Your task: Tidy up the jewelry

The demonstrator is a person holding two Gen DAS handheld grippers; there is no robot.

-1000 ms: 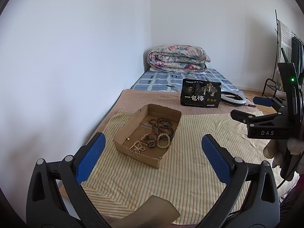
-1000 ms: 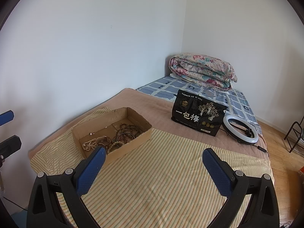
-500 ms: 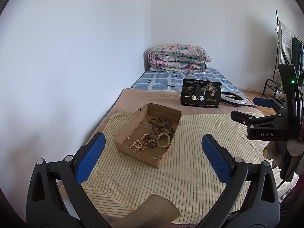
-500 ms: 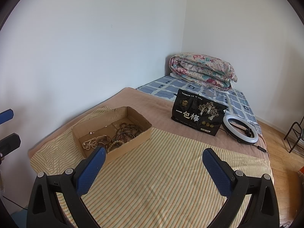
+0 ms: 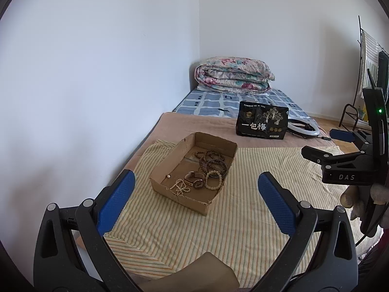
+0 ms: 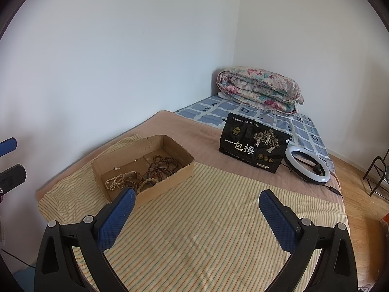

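So the bed (image 5: 194, 121) is taking up most of both views, running lengthwise from 6 toward 12 o'clock with its left side hugging the white wall (image 5: 97, 73). A striped yellow sheet (image 5: 255, 194) is covering the near half, and it's lying mostly bare to the right of the box, so there's lots of open room there. A folded floral quilt (image 5: 233, 75) is sitting at the far end, around 12 o'clock in the left wrist view.

The cardboard box (image 5: 220, 141) is sitting on the sheet near the wall-side edge of the bed, open top facing up. In the left view its long axis is pointing roughly from 7 to 1 o'clock; in the right view it's lying closer to 8 to 2. The bead bracelets (image 5: 211, 160) are piling up in its far half, and the pale pearl strand (image 5: 180, 186) is lying at the near end, just beside a watch-like band (image 5: 194, 178).

Farther back, a black bag (image 5: 262, 123) is standing upright, with a ring light (image 5: 304, 127) lying flat just beside it at about 3 o'clock.

The left tool (image 5: 194, 194) is hanging with its blue pads spread wide, nothing between them, box framed in the gap. The right tool (image 6: 197, 209) is also gaping wide and empty, hovering over bare sheet, well apart from the box.
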